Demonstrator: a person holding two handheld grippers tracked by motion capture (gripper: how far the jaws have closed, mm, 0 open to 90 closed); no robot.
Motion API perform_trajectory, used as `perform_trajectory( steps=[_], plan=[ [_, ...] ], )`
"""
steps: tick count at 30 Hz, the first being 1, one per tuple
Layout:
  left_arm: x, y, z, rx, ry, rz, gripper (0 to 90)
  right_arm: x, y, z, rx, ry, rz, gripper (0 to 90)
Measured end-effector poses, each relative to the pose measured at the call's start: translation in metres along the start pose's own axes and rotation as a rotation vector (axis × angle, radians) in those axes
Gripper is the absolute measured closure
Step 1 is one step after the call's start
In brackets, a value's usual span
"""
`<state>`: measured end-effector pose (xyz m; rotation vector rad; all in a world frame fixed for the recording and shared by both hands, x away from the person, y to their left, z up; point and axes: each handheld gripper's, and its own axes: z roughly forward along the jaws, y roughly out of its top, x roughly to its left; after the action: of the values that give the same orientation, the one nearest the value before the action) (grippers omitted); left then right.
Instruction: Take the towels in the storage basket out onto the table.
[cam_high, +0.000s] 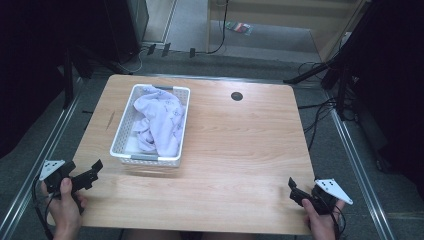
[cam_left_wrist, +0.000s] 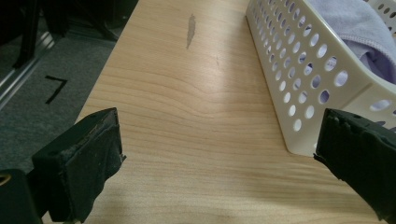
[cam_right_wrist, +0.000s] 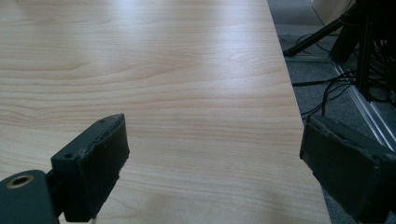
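One basket, one cloth, two grippers on a wooden table.

A white perforated basket (cam_high: 150, 126) at ten o'clock holds a crumpled lilac cloth (cam_high: 161, 119). The left gripper (cam_high: 90, 172) at seven o'clock and the right gripper (cam_high: 294, 189) at five both gape wide, empty. The table (cam_high: 240, 145) is pale woodgrain with a dark grommet (cam_high: 237, 96); grey floor and cables surround it.

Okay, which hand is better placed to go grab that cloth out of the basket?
Likely the left gripper: it sits open beside the white basket holding the lavender cloth. The right gripper, also open, sits at the table's far corner.
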<state>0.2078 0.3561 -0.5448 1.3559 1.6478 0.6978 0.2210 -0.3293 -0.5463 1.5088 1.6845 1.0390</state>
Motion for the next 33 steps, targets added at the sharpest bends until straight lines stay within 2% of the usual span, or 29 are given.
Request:
perform_trajectory(
  steps=[3, 5, 14, 20, 21, 23, 26, 33],
  plan=[
    [0.000, -0.001, 0.002, 0.004, 0.012, -0.012, 0.7, 0.000, 0.000, 0.000, -0.001, 0.001, -0.001, 8.0],
    [-0.001, -0.001, 0.000, -0.003, 0.034, 0.005, 0.7, 0.000, 0.000, 0.000, -0.002, 0.004, 0.002, 7.9],
    [-0.003, -0.002, 0.002, -0.001, 0.010, 0.015, 0.7, 0.000, 0.000, 0.000, 0.001, 0.007, 0.000, 7.9],
    [-0.008, 0.008, -0.005, -0.036, 0.010, -0.001, 0.7, 0.001, 0.000, 0.000, 0.001, 0.005, -0.001, 7.9],
    [-0.013, 0.015, -0.009, -0.045, -0.005, 0.018, 0.7, 0.001, 0.000, 0.000, 0.001, 0.004, 0.000, 7.9],
    [-0.019, 0.021, -0.011, -0.043, -0.006, 0.044, 0.7, 0.000, 0.000, 0.000, 0.002, 0.004, 0.000, 7.9],
    [-0.028, 0.032, -0.012, -0.038, -0.035, 0.049, 0.7, 0.001, 0.000, 0.000, 0.001, 0.003, 0.000, 7.9],
    [-0.057, 0.053, -0.010, -0.020, -0.077, 0.097, 0.0, 0.001, 0.000, 0.000, 0.001, 0.004, 0.000, 7.9]
  ],
)
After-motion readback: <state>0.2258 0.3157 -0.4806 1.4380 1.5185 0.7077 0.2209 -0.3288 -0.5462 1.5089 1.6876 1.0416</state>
